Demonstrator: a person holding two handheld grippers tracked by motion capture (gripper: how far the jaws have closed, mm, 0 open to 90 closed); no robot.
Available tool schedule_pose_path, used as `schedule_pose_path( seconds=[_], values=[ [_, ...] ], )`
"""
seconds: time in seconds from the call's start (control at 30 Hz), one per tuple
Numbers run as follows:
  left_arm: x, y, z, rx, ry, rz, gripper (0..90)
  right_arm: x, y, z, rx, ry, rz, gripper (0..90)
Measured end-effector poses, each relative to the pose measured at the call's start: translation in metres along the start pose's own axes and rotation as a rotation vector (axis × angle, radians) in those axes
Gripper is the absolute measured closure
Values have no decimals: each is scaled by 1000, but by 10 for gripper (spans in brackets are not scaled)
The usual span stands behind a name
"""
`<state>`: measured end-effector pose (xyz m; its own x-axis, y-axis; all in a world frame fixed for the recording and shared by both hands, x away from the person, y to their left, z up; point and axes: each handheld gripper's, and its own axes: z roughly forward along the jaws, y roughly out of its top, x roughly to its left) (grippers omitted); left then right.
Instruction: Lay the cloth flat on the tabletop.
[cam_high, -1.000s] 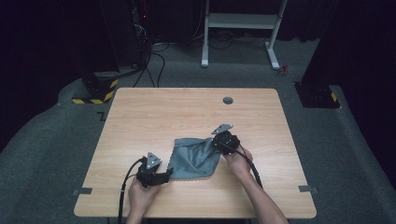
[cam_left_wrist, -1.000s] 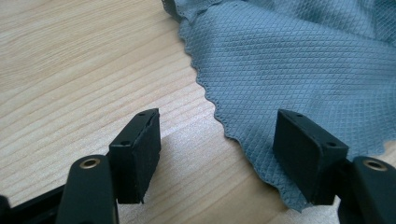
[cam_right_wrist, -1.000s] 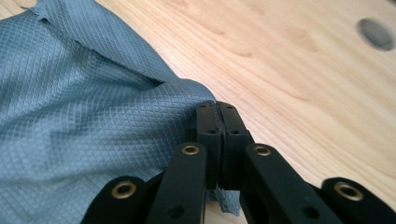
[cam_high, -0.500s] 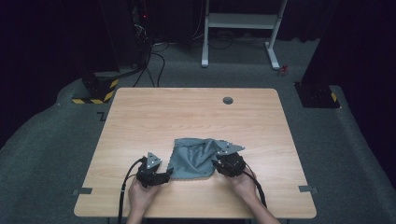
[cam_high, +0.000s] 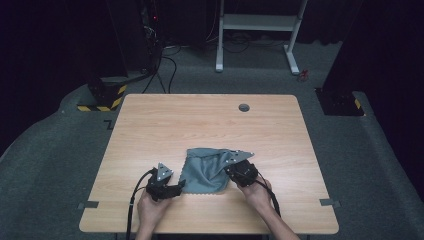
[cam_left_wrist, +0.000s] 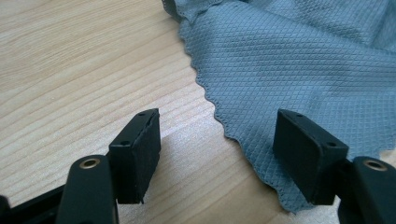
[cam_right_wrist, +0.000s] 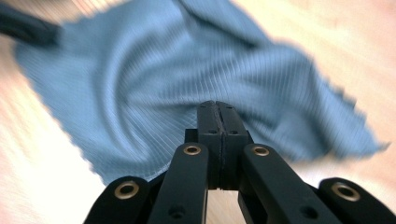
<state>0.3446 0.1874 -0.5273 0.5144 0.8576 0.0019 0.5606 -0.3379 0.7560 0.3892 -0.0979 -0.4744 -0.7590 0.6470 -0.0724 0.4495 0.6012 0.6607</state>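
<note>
A grey-blue waffle-weave cloth (cam_high: 205, 172) lies rumpled on the wooden table (cam_high: 200, 125), near its front edge. At the cloth's near left corner my left gripper (cam_high: 179, 186) stands open. In the left gripper view, one pad rests on bare wood and the other over the scalloped hem of the cloth (cam_left_wrist: 289, 60), and the left gripper (cam_left_wrist: 217, 140) grips nothing. My right gripper (cam_high: 229, 171) is at the cloth's right side. Its jaws have just closed. In the right gripper view the right gripper (cam_right_wrist: 217, 106) is pressed shut, and folds of the cloth (cam_right_wrist: 140, 79) run into its tips.
A round cable hole (cam_high: 244, 107) sits near the table's far edge. Bare wood stretches beyond the cloth and to both sides. A white desk frame (cam_high: 260, 25) and a black-and-yellow striped base (cam_high: 102, 97) stand on the carpet behind the table.
My right gripper came from the cloth's far right corner toward me along its right edge. The raised corner dropped and the cloth now lies squarer. The left gripper stayed put.
</note>
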Motion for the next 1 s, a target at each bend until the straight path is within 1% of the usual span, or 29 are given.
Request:
schedule_pose_path(
  seconds=[0.07,0.13,0.2,0.27,0.3,0.33,0.37,0.4,0.43,0.47,0.5,0.57,0.6,0.63,0.67,0.7,0.73,0.8,0.87,0.93,1.0],
  values=[
    [0,0,0,0,0,0,323,6,14,-2,-5,0,-37,900],
    [0,0,0,1,0,-1,324,13,27,3,-7,10,-54,900],
    [0,0,0,1,-1,-1,323,21,38,13,8,20,-71,900],
    [0,0,0,2,0,-1,323,28,47,28,34,27,-92,900],
    [0,0,0,2,0,1,323,29,50,38,48,33,-94,899],
    [0,0,0,2,0,-1,323,30,52,50,75,33,-89,892],
    [0,0,0,1,-1,0,323,29,52,57,90,41,-75,885],
    [0,0,0,1,-1,1,324,27,51,65,102,50,-56,858],
    [0,0,0,1,-1,1,323,25,50,68,103,58,-48,833],
    [0,0,0,1,-1,1,324,25,48,65,83,61,-33,807],
    [0,0,0,1,-1,1,324,25,47,61,60,61,-30,797],
    [0,0,0,1,-1,1,324,25,41,41,-9,51,-25,791],
    [0,0,0,1,-1,1,324,25,35,28,-47,49,-12,791],
    [0,0,0,1,-1,1,324,24,31,21,-59,50,-3,791],
    [0,0,0,1,-1,1,324,24,24,14,-61,46,-1,788],
    [0,0,0,1,-1,1,324,24,20,13,-59,43,-7,782],
    [0,0,0,1,-1,1,324,24,14,13,-49,43,-3,770],
    [0,0,0,1,0,0,323,24,3,17,-43,47,7,729],
    [0,0,0,1,0,1,322,25,-6,21,-48,60,20,697],
    [0,0,0,1,0,1,322,27,-11,26,-44,75,41,671],
    [0,0,0,1,0,1,323,28,-13,30,-53,89,52,668]
  ],
)
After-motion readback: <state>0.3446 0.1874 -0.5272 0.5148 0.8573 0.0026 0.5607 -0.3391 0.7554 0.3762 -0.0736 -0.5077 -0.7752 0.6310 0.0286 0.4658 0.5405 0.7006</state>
